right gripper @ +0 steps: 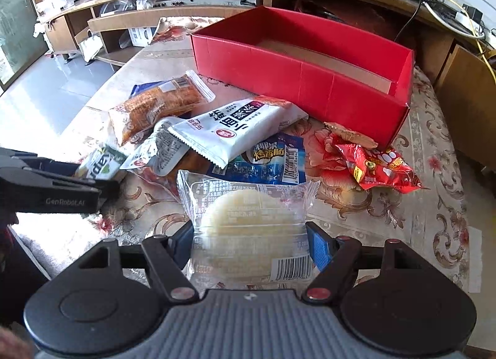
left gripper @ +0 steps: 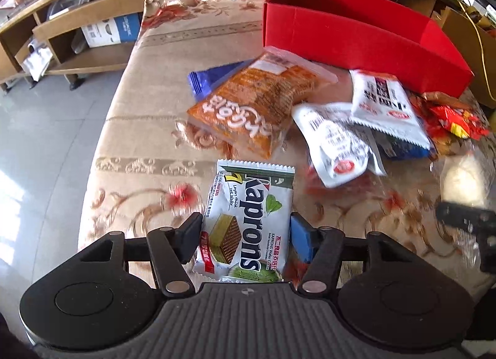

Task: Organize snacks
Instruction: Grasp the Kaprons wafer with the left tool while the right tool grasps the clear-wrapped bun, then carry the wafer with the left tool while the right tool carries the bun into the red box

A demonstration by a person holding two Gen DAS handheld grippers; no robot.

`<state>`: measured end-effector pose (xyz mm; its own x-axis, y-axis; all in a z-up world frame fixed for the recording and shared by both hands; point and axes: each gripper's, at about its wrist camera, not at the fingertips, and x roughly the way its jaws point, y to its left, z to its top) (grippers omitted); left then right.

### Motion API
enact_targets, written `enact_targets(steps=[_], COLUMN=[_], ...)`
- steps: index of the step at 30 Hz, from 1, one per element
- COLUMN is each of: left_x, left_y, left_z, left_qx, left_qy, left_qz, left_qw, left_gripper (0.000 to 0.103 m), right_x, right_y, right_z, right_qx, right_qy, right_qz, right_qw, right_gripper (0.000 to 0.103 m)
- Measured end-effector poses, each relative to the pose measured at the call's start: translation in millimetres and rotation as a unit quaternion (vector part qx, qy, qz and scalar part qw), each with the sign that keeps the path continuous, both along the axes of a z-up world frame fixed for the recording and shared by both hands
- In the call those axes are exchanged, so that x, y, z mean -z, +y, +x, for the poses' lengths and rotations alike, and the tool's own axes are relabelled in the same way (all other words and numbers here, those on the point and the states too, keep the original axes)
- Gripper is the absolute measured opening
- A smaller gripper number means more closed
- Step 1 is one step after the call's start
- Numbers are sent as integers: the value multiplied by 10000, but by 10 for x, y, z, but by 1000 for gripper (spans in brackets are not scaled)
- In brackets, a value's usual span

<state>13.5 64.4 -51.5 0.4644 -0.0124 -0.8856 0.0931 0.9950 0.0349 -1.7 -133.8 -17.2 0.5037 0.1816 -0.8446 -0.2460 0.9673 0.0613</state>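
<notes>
My left gripper is shut on a white and green Kaprons wafer pack and holds it over the table; the pack also shows in the right wrist view. My right gripper is shut on a clear-wrapped pale round cake, seen blurred at the right edge of the left wrist view. An open red box stands at the back of the table, its inside showing only a bare bottom. It also shows in the left wrist view.
A pile of snacks lies between the grippers and the box: an orange pack, a white pouch, a blue pack, a red crumpled bag. The floral tablecloth covers the table. Wooden shelves stand behind.
</notes>
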Motion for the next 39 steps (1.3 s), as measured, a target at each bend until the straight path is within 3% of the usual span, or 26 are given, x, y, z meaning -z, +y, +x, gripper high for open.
enact_targets(steps=[6,8,9,13,15,20,29,35,39], left_x=[16,34,45,58,18,-46,-432,-639,-692], left_y=[-65,-43,-34,24,5,22,-76,-319,-446], left_z=[-33,19,38,-11,-30,-105,-237,29,295], left_qx=[24,-74,-97,-105,-61,-107,-6,321,364], left_qy=[74,119,136,34,40,107,-260,-611,-840], left_qz=[186,314,345,103,13,-290,-787,-1000,-945], left_qw=[9998,9994,9993,9999,10000,9995,9966,9926,9913], left_gripper=[73,89,90,83,66,65,65,65,65], right_x=[-63,-87,-93,-45,-17,-45,-236,-384,-420], right_y=[6,17,28,54,70,50,-66,-143,-197], right_z=[-24,-31,-27,4,21,33,-26,104,295], right_qx=[13,11,0,22,7,52,181,355,483], right_qy=[-31,-44,-46,16,54,2,-229,-454,-487], right_qz=[-34,-34,-25,-77,-105,-46,152,315,352], right_qw=[10000,10000,10000,10000,9999,10000,9995,9978,9970], right_gripper=[78,78,78,78,78,78,77,76,76])
